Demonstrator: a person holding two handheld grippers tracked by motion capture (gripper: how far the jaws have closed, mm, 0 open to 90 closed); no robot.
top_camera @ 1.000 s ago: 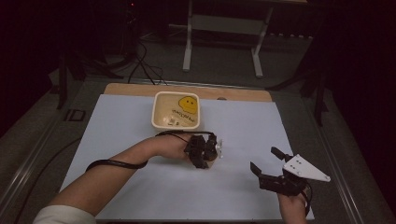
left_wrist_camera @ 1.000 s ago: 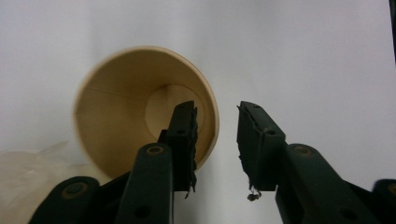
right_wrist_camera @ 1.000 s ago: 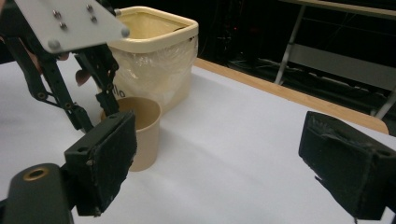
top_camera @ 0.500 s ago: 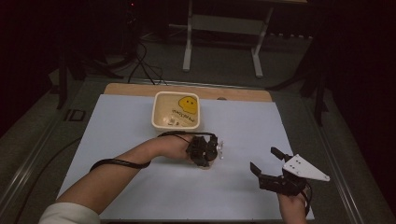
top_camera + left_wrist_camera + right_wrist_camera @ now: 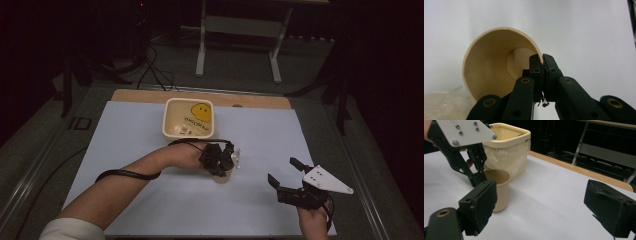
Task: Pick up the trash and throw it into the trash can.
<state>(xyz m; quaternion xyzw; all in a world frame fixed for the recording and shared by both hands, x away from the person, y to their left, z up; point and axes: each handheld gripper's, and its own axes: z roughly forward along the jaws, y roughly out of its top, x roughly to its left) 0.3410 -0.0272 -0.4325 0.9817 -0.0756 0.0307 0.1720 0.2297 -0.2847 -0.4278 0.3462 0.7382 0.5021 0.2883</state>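
Paper cup: upright on white table, near lined bin. Left gripper pinches one rim wall, jaws nearly together. Right gripper wide open, empty, well apart. Risk: thin rim buckles or cup tips.

On the table, a paper cup stands upright just in front of a bin near the far edge, with the left gripper above the cup and the right gripper apart to its right.
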